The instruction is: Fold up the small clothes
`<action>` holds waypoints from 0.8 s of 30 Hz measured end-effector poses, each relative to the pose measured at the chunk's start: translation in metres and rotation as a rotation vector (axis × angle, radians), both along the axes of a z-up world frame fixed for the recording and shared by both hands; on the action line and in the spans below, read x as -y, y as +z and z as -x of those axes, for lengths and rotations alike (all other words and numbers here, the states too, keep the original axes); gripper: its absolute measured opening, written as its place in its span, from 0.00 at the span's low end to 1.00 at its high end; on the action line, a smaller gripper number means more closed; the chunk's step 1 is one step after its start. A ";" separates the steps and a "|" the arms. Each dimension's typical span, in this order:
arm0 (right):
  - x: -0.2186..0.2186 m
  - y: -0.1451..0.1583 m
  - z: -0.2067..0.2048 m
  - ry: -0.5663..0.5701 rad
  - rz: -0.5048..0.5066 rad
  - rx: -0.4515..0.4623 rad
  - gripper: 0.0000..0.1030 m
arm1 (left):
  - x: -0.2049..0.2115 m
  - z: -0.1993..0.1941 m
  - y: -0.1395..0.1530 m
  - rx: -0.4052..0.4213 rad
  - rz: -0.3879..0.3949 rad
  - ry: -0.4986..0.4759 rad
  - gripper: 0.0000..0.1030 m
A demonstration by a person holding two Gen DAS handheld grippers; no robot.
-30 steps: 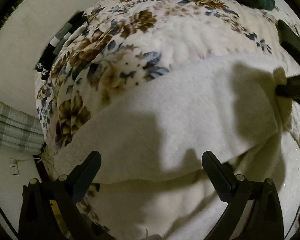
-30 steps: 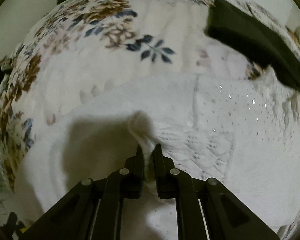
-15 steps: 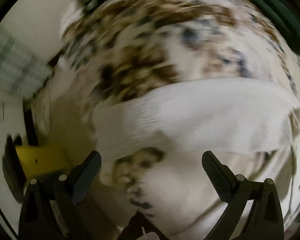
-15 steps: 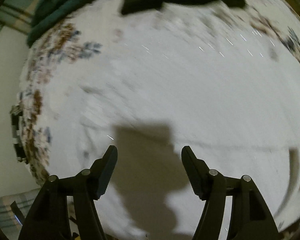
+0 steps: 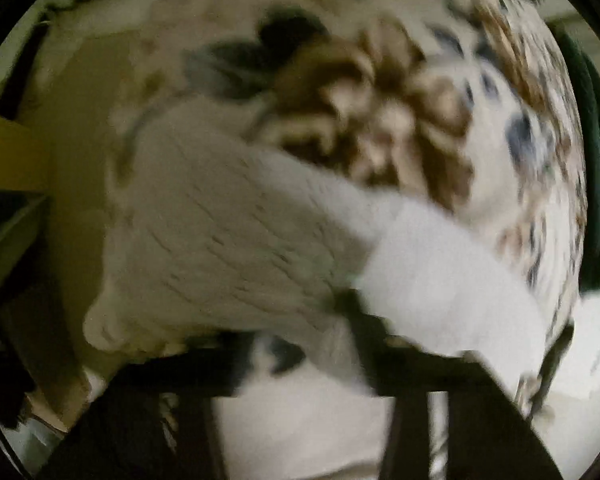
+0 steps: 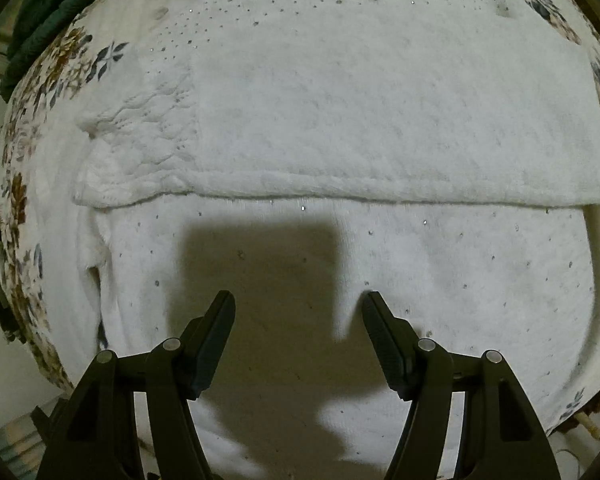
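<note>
The white fuzzy knitted garment (image 6: 340, 128), dotted with small shiny studs, lay spread over a floral-printed blanket (image 6: 40, 128) in brown and blue on cream. One portion of the garment was folded over the rest, its thick edge running straight across the middle of the right wrist view, with a cable-knit patch at the left end of that fold.

The right gripper (image 6: 298, 320) hovered over the lower, unfolded part of the garment, pointing steeply down. Its jaws stood apart with nothing between them, and its shadow fell on the cloth just beyond the fingertips.

The left wrist view was heavily blurred. The left gripper (image 5: 340, 344) had just closed its jaws; a cable-knit end of the garment (image 5: 228, 240) bunched right at the jaws and appeared pinched there, spreading up and left from them across the blanket (image 5: 380, 112), whose large brown flower showed beyond the garment.

A dark green knitted cloth (image 6: 40, 24) lay at the blanket's far left edge in the right wrist view, apart from the garment.
</note>
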State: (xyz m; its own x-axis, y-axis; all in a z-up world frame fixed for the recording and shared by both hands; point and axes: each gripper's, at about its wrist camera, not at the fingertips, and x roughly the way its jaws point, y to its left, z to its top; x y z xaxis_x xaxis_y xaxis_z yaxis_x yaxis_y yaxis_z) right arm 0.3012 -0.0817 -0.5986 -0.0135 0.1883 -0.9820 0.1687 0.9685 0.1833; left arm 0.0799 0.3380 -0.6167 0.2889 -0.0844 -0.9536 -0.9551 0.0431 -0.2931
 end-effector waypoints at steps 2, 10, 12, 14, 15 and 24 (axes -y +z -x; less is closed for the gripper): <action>0.001 0.005 0.000 -0.004 0.016 0.013 0.66 | -0.004 -0.004 0.012 0.000 -0.054 0.014 0.09; 0.039 0.037 -0.002 0.011 0.163 0.101 0.80 | 0.014 -0.073 0.093 -0.042 -0.381 -0.273 0.08; 0.053 0.042 -0.002 -0.001 0.189 0.123 0.82 | 0.026 -0.093 0.113 -0.042 -0.464 -0.357 0.08; 0.077 0.043 -0.001 -0.023 0.194 0.132 0.83 | 0.038 -0.110 0.129 -0.037 -0.550 -0.448 0.08; 0.088 0.042 -0.002 -0.030 0.189 0.127 0.83 | 0.053 -0.125 0.140 -0.029 -0.601 -0.504 0.08; 0.207 0.040 0.000 -0.149 0.153 0.094 0.83 | 0.265 -0.266 0.191 0.199 -0.738 -0.998 0.08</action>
State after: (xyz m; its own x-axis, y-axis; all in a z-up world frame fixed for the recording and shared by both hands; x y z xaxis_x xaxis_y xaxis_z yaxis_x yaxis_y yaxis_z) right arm 0.3008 -0.2883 -0.5590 0.0960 0.0304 -0.9949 0.3010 0.9518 0.0581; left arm 0.3455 0.0730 -0.4260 0.5504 0.1852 -0.8141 -0.3537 0.9350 -0.0265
